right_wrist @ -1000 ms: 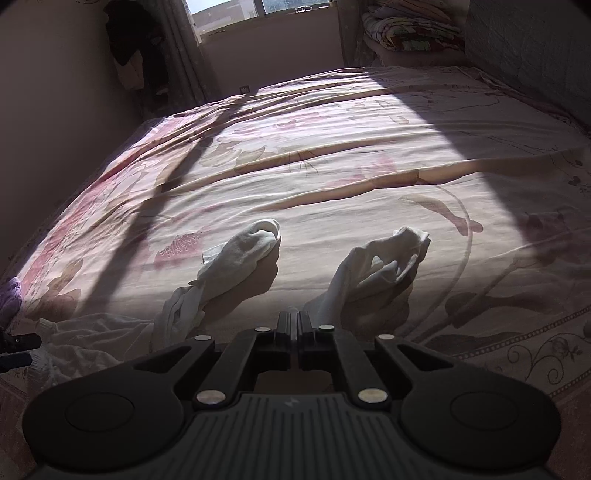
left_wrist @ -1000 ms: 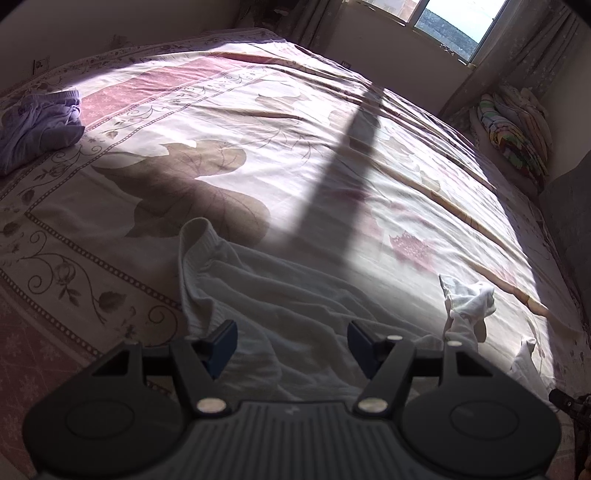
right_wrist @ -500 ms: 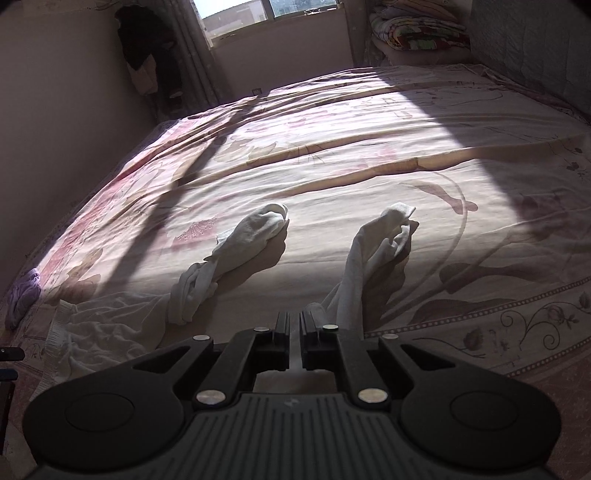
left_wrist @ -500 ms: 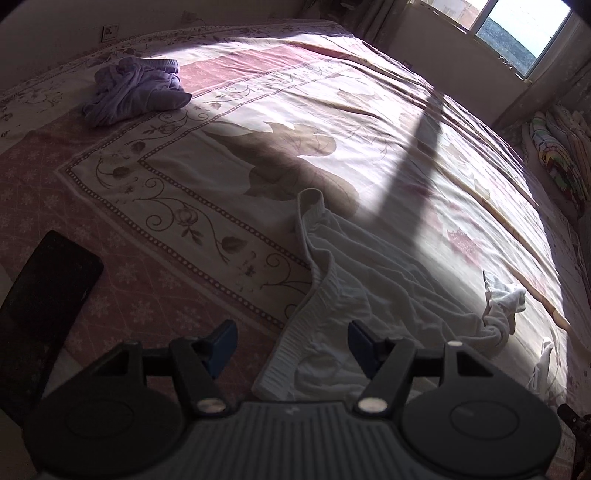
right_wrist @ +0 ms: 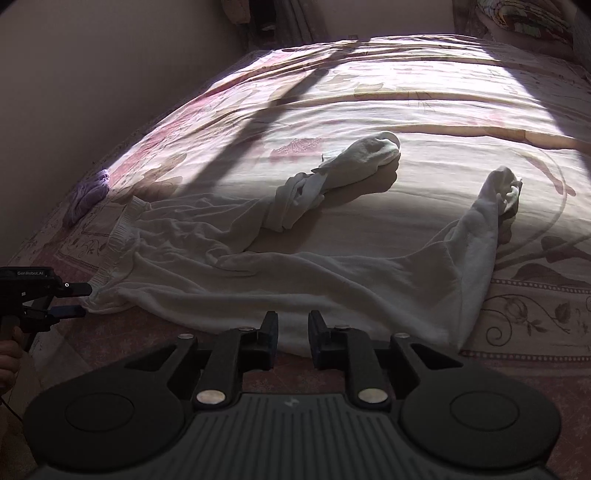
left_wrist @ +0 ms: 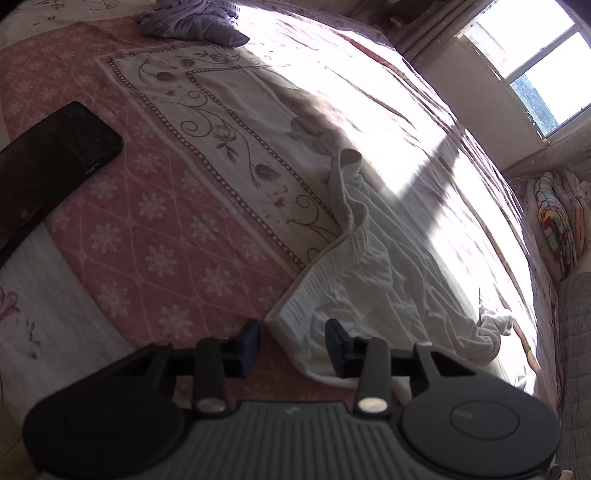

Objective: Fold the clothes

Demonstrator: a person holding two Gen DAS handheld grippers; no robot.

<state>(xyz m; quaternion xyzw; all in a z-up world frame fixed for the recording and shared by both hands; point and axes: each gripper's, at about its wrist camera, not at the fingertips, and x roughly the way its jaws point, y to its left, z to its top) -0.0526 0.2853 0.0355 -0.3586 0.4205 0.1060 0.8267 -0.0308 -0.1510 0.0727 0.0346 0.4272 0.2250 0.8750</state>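
A pair of white trousers (right_wrist: 258,273) lies rumpled on the bed, waistband at the left, two legs running away with bunched cuffs. In the left wrist view the trousers (left_wrist: 388,288) lie right ahead. My left gripper (left_wrist: 291,341) is open, its fingertips at the waistband corner near the bed's front edge; it also shows in the right wrist view (right_wrist: 74,301). My right gripper (right_wrist: 292,332) is open, just short of the trousers' near edge, holding nothing.
A crumpled purple garment (left_wrist: 192,22) lies at the far left of the bed. A black phone (left_wrist: 48,162) lies on the pink border of the bedspread. Folded quilts (left_wrist: 557,218) are stacked by the window wall. The bedspread (right_wrist: 406,92) stretches far ahead.
My right gripper has opened and let the trouser leg go, then drawn back. My left gripper has swung left and back to the waistband corner, staying open.
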